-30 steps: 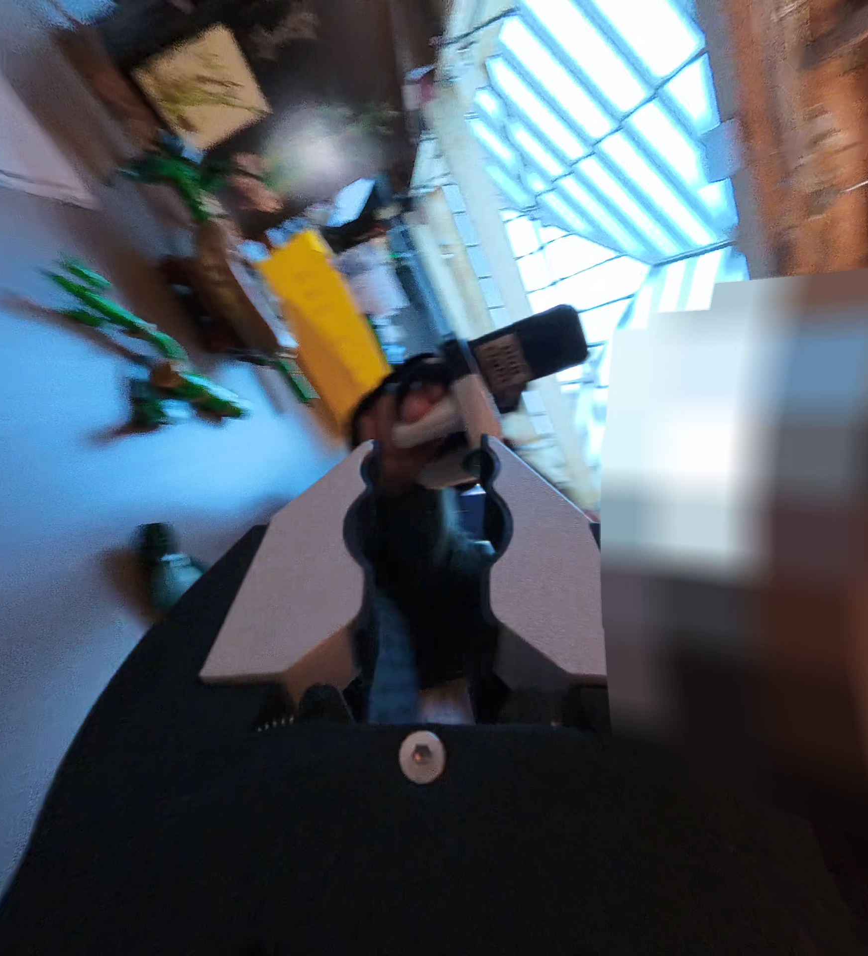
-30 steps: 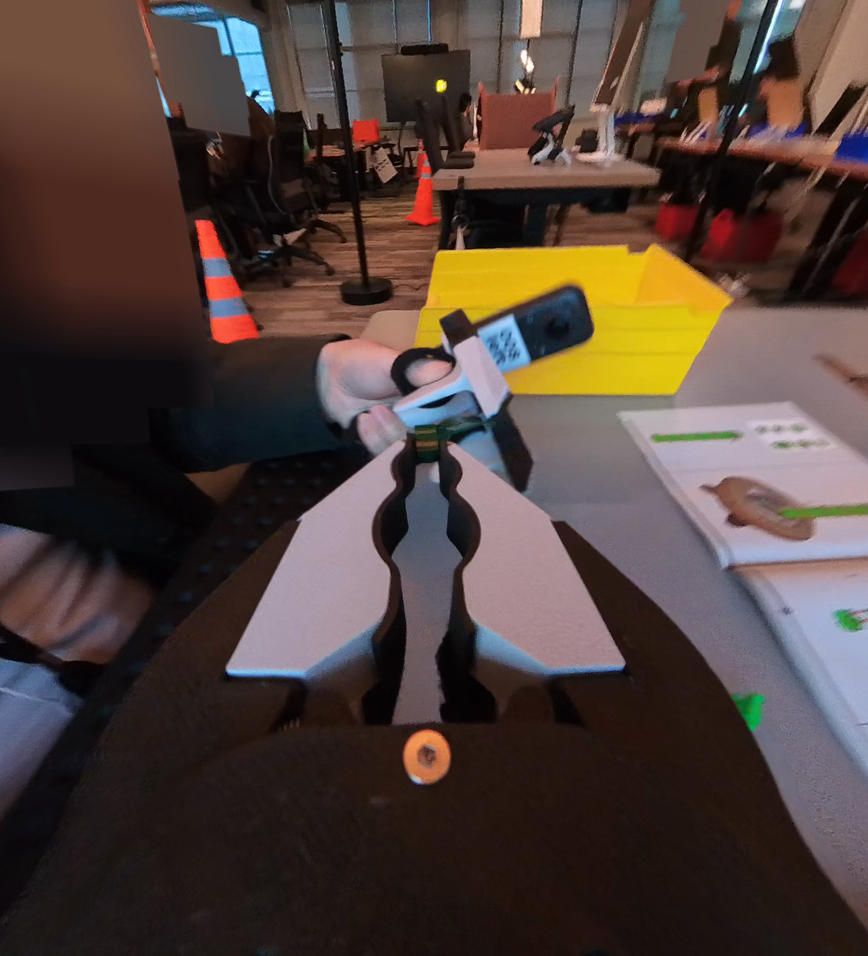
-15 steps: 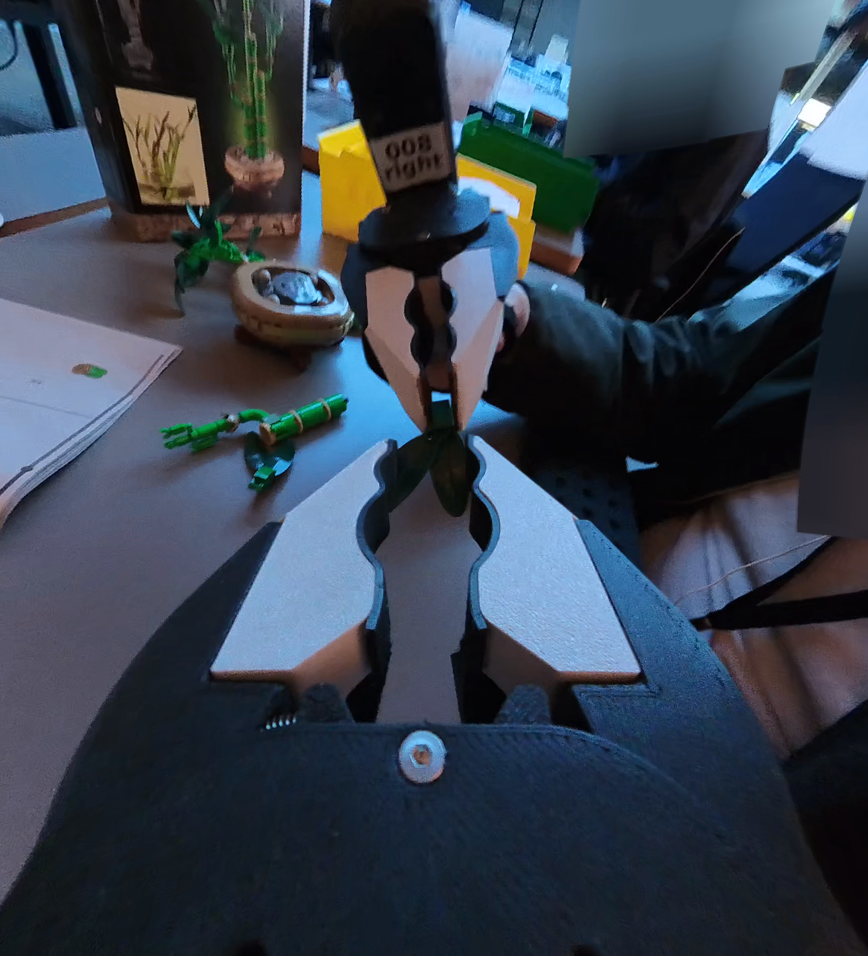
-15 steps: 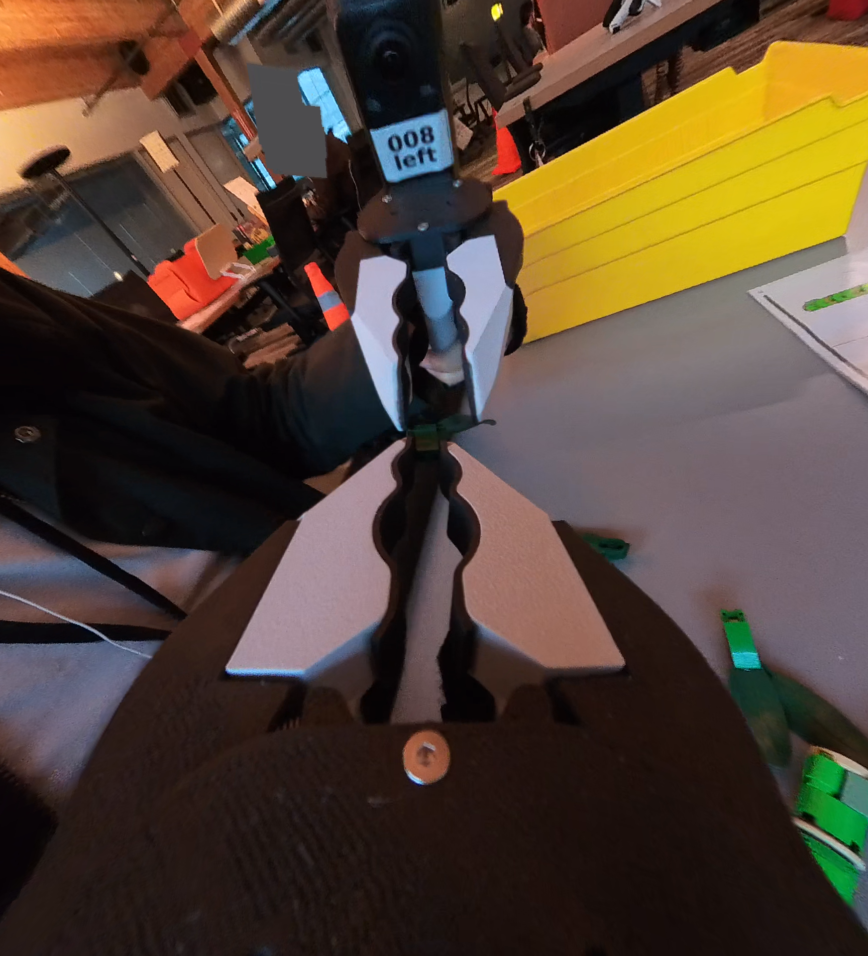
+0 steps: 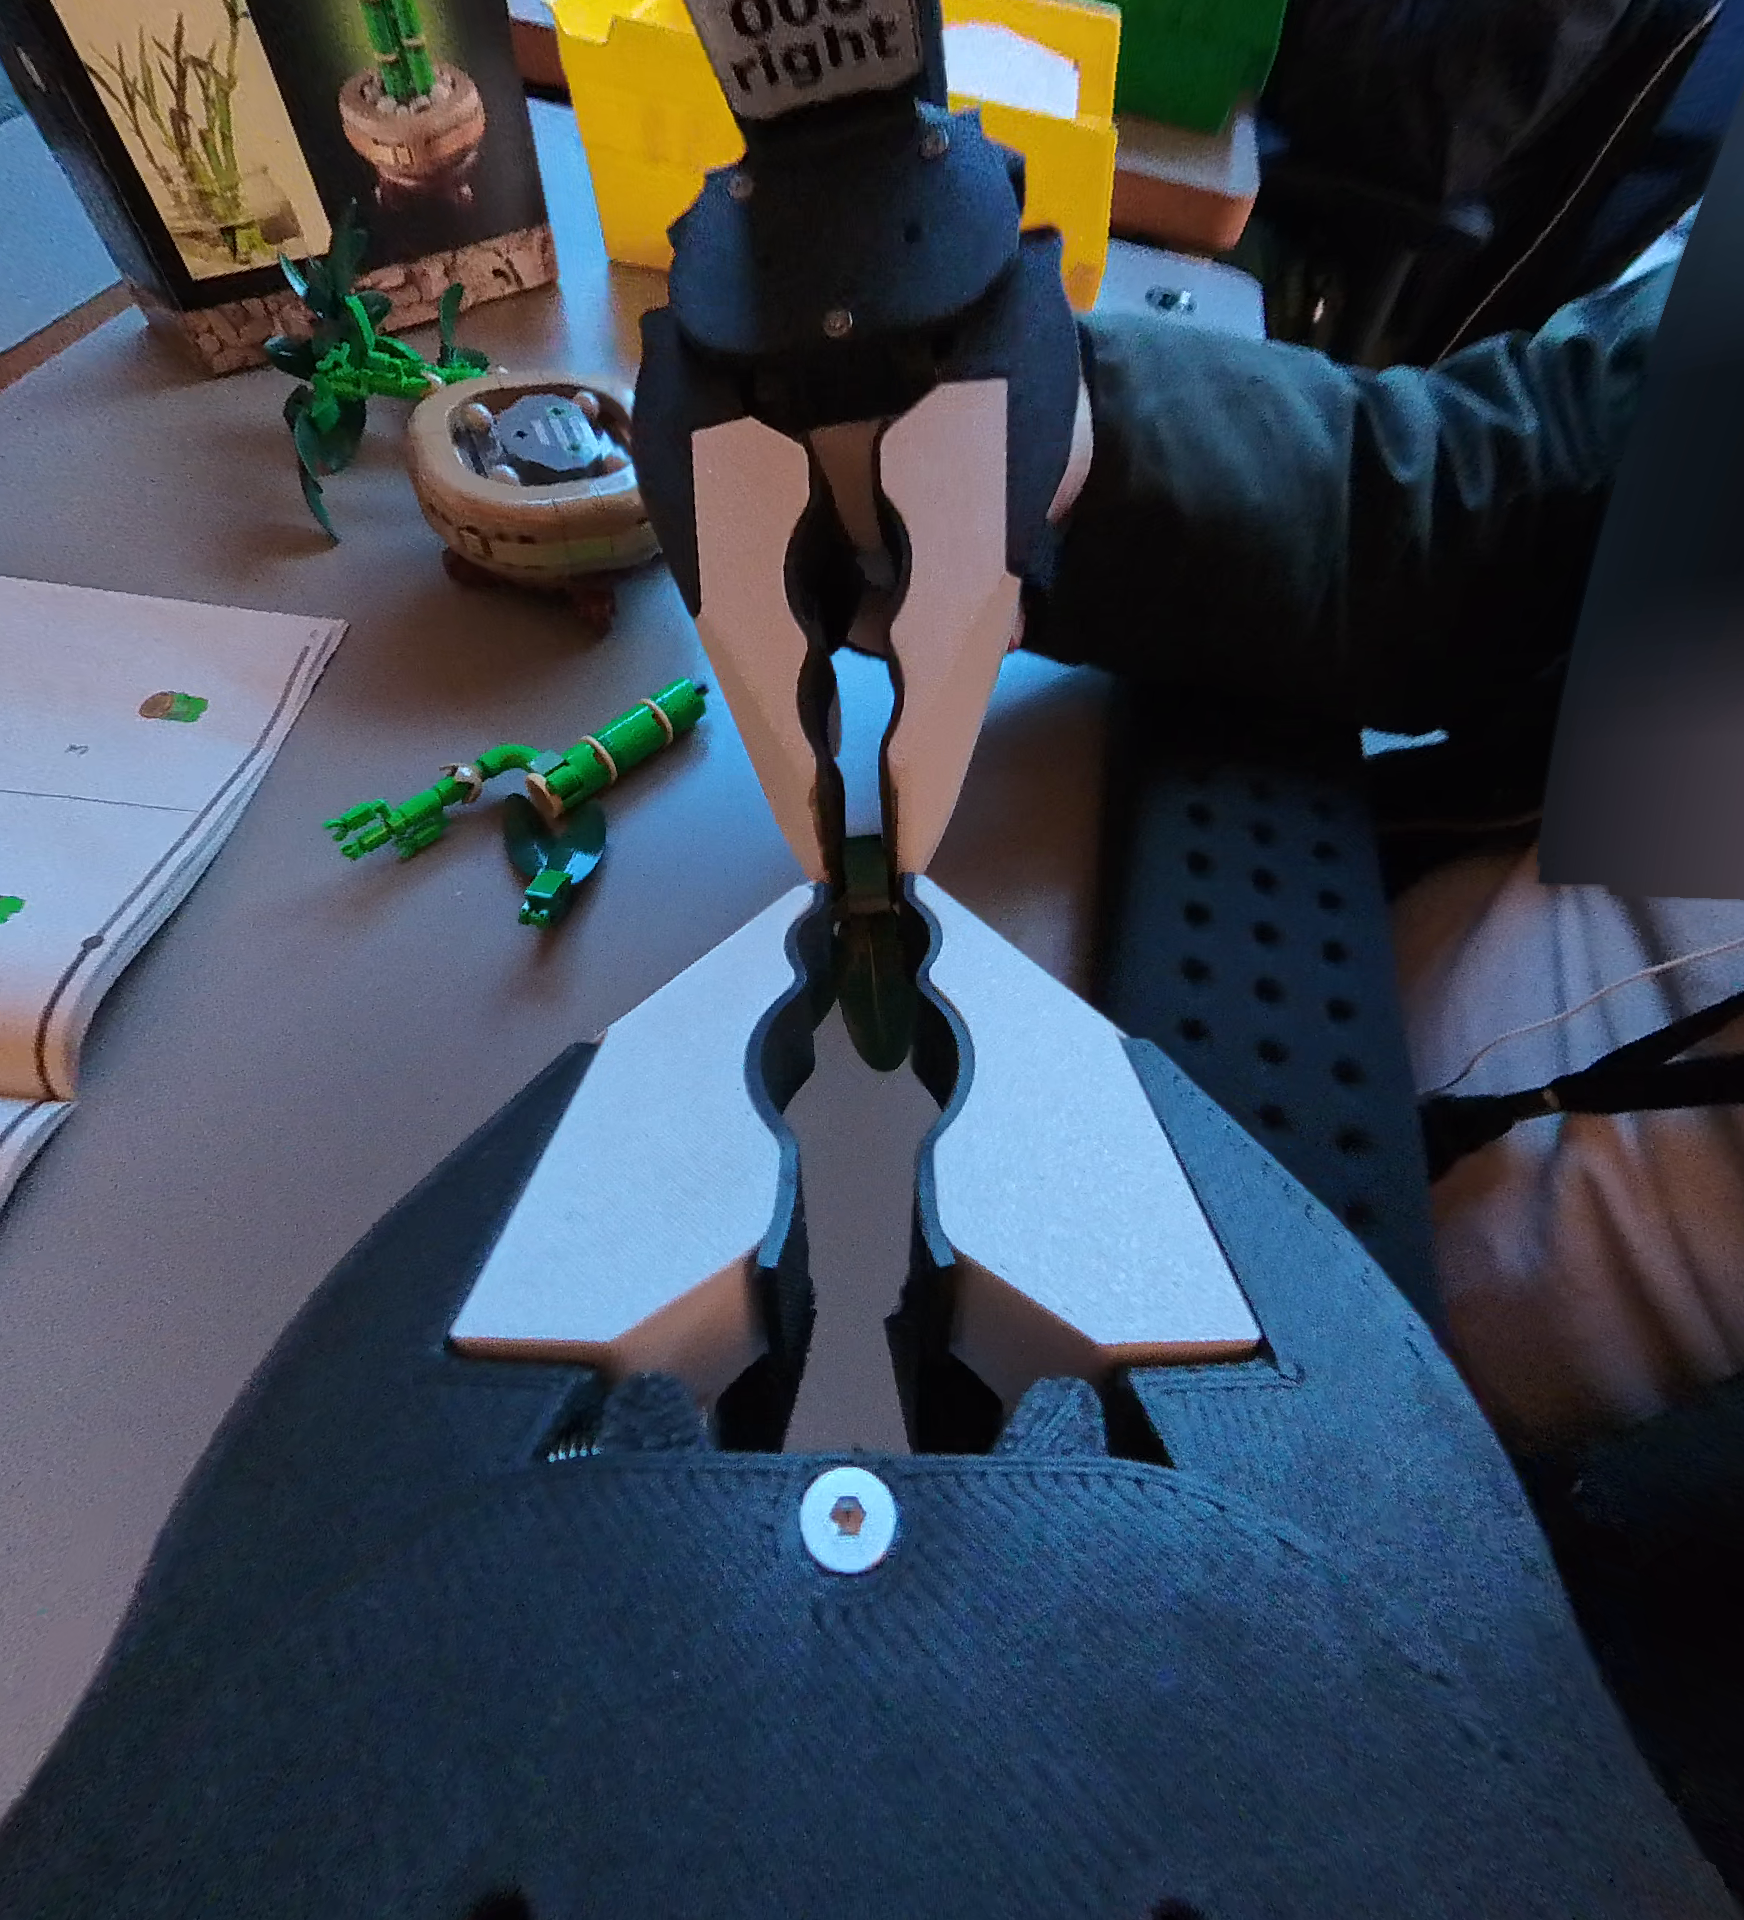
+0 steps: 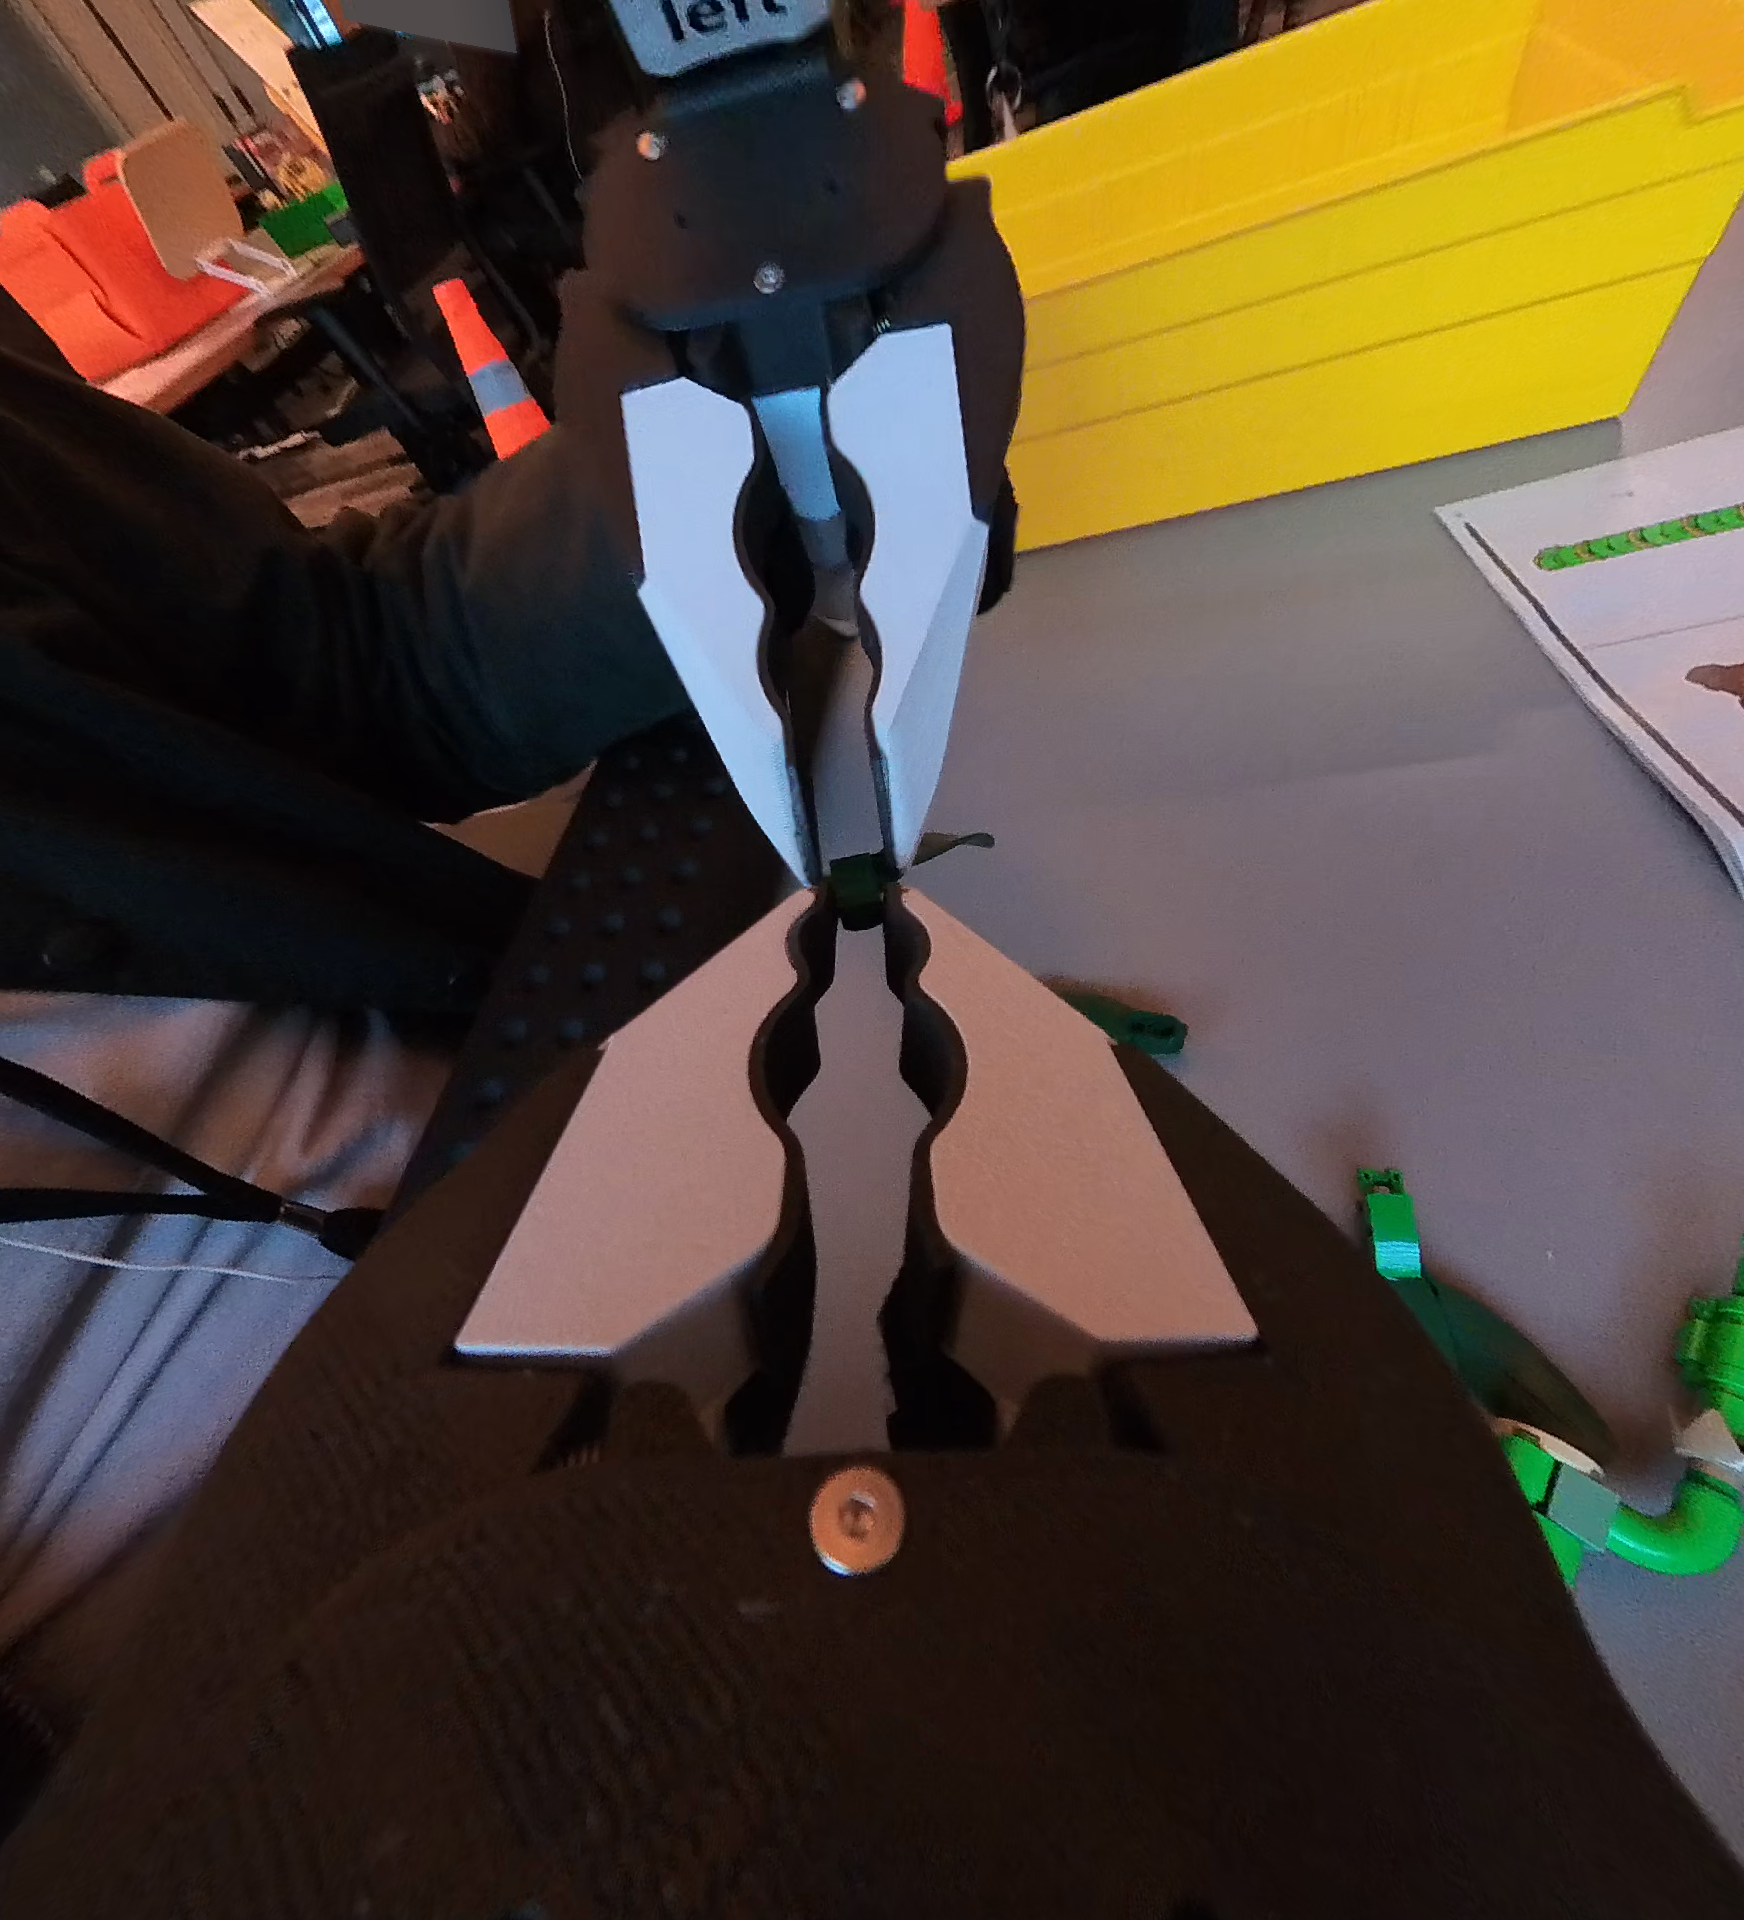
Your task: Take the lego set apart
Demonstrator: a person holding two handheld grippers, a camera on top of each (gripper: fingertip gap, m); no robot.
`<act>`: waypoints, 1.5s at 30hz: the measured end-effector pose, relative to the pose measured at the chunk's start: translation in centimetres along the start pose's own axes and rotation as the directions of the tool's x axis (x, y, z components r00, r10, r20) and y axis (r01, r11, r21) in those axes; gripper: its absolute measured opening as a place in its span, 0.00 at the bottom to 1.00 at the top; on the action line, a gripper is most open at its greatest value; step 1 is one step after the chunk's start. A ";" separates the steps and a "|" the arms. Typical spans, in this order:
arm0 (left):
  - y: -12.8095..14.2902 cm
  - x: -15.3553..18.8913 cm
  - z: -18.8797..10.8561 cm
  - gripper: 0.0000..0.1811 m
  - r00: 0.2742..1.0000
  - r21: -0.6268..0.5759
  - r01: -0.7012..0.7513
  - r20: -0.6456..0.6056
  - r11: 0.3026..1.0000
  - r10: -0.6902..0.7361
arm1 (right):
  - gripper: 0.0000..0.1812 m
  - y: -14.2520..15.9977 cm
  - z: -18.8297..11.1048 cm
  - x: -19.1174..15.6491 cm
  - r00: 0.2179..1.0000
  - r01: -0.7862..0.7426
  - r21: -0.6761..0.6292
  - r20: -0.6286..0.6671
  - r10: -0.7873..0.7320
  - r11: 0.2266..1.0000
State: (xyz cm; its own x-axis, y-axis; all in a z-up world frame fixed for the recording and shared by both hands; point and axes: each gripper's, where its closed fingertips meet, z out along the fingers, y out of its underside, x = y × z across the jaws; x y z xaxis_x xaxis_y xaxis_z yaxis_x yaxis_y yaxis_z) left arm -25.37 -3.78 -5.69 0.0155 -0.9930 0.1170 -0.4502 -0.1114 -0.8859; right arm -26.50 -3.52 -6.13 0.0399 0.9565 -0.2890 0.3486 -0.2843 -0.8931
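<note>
Left gripper: jaws nearly closed, tips clamped on the dark green leaf piece; the leaf blade lies between the fingers, pointing back toward the camera
Right gripper: jaws nearly closed, tips pinching the small green connector end of the same piece
Gripper relation: the two grippers meet tip to tip above the near edge of the surface, each holding one end of the leaf piece
Bamboo stalk section: lying flat on the surface to the left of the grippers, with a loose dark leaf just beside it
Pot base: tan, round, standing farther back on the surface, with a green leafy sprig next to it
Set box: upright behind the pot base
Instruction booklet: open on the surface, left side
Yellow bin: on the far part of the surface
Small green part: on the surface just beside the right gripper body
</note>
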 end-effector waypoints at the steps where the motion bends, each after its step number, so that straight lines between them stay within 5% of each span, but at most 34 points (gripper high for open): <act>1: 0.2 -0.1 0.0 0.04 1.000 -0.014 -0.014 0.019 1.000 0.014 | 0.04 0.1 0.1 0.1 1.000 0.003 -0.006 -0.007 -0.003 1.000; 8: -1.7 -0.9 -1.0 0.03 0.988 0.194 0.152 -0.008 0.969 -0.153 | 0.06 -2.2 -0.8 0.5 1.000 -0.022 0.147 -0.011 0.024 0.989; 14: -4.0 -1.8 -2.9 0.03 0.939 0.434 0.345 -0.140 0.832 -0.315 | 0.12 -4.1 -2.0 0.7 0.994 -0.109 0.283 0.047 0.100 0.953; 28: -4.7 -2.0 -2.2 0.03 0.945 0.483 0.318 -0.094 0.816 -0.312 | 0.04 -5.2 -2.4 1.2 0.971 -0.235 0.372 0.127 0.201 0.898; 36: -3.7 -2.8 -2.1 0.03 0.932 0.483 0.356 -0.123 0.800 -0.341 | 0.03 -4.6 -1.7 2.1 0.976 -0.208 0.327 0.004 0.218 0.922; 39: -2.6 -5.3 -2.6 0.22 0.921 0.489 0.324 0.032 0.810 -0.387 | 0.04 -4.1 -2.4 3.6 0.966 -0.175 0.300 -0.132 0.222 0.938; 41: -1.4 -7.0 -3.5 0.27 0.905 0.470 0.250 0.198 0.847 -0.377 | 0.04 -3.6 -4.3 6.2 0.909 -0.098 0.267 -0.369 0.196 0.959; 45: 0.1 -8.8 -4.3 0.26 0.845 0.407 0.134 0.429 0.904 -0.318 | 0.03 -3.8 -9.4 9.1 0.643 0.038 0.174 -0.758 0.109 0.984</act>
State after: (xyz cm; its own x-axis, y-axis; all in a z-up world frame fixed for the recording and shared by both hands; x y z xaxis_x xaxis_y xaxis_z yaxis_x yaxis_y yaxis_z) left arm -29.34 5.09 -4.86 0.5395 -0.8207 0.1882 -0.0418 -0.2494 -0.9675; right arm -18.65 6.86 -2.15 0.7733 0.6336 -0.0223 0.1815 -0.2549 -0.9498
